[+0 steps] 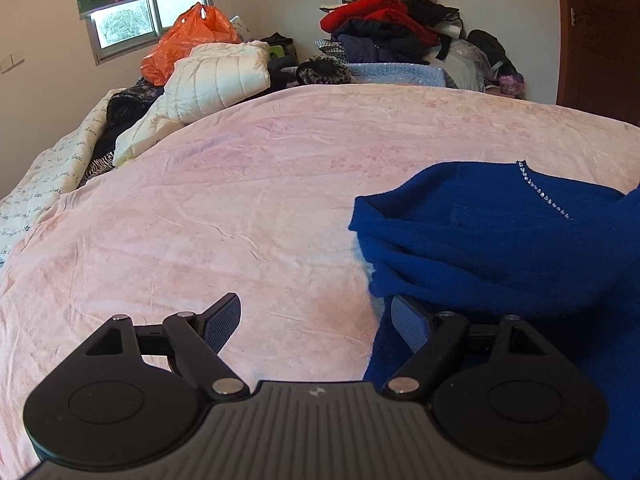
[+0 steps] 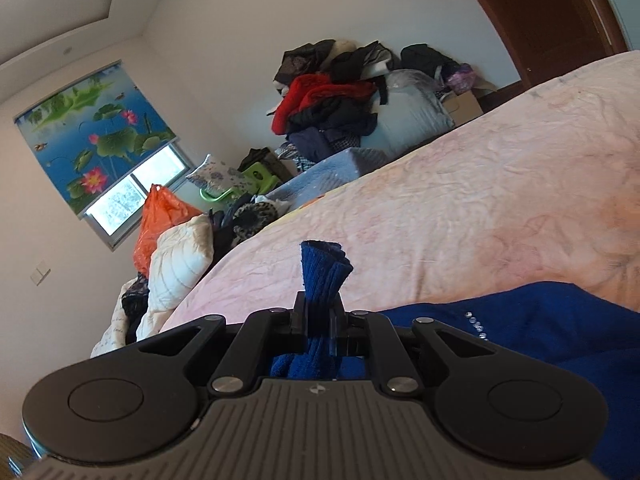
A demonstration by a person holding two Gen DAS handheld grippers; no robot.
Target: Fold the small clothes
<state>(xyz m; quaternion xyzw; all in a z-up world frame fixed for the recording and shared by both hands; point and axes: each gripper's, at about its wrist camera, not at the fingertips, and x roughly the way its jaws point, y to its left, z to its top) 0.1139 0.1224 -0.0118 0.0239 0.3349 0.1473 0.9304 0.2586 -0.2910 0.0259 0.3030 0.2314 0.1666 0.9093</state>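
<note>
Blue knit sweater (image 1: 500,240) on pink bed (image 1: 240,200): soft, limp, light | right hand-held gripper (image 2: 319,320) clamps a bunched edge | left hand-held gripper (image 1: 316,322) wide open, empty, best taking the near hem.

The blue sweater (image 1: 500,240) runs off the right and lower right edges of the left wrist view, so its full shape cannot be told. In the right wrist view, the right hand-held gripper (image 2: 319,322) hides the pinched cloth behind its body at lower centre. The clothes pile (image 1: 392,28) at upper centre is too tangled to sort.
</note>
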